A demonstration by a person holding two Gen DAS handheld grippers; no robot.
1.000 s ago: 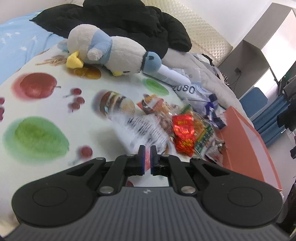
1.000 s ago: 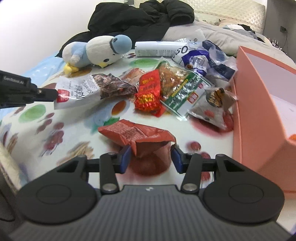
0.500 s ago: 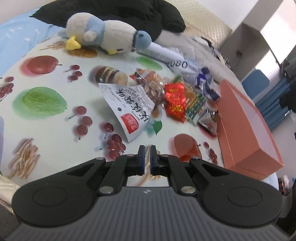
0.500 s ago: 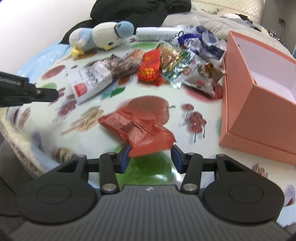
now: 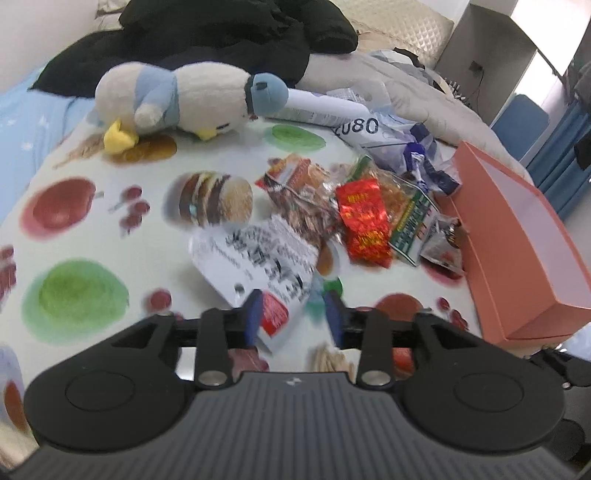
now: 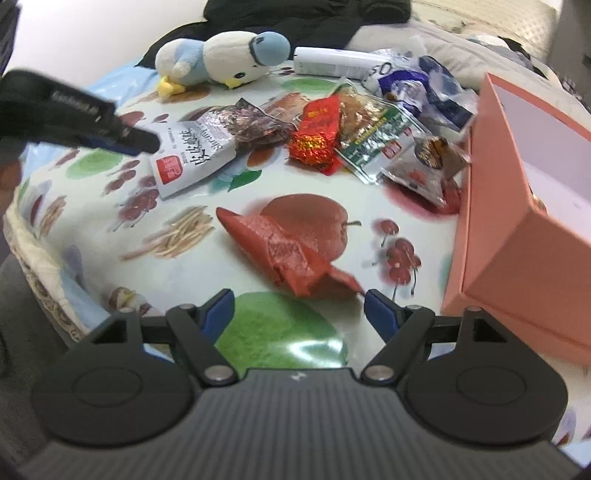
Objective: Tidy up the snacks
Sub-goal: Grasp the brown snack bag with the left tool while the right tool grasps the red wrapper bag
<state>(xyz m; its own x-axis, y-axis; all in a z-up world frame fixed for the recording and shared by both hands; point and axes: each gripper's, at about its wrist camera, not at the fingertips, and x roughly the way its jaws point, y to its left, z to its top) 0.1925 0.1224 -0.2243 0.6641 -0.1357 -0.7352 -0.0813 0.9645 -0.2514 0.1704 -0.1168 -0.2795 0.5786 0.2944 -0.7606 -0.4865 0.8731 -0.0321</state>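
Observation:
Several snack packets lie on a fruit-print bed cover. My left gripper is open, its jaws around the near end of a white packet with black lettering, which also shows in the right wrist view. My right gripper is open just behind a crumpled red-orange packet lying loose on the cover. A red foil packet, a green-edged packet and a small brown packet lie beyond. An open salmon box stands at the right.
A plush penguin and a black jacket lie at the back. A white tube and crumpled blue-white bags sit behind the snacks. The bed edge drops off at the left. The left gripper's arm crosses the right wrist view.
My left gripper has opened and moved forward over the white packet. My right gripper has opened wider and let go of the red-orange packet, which now lies on the cover.

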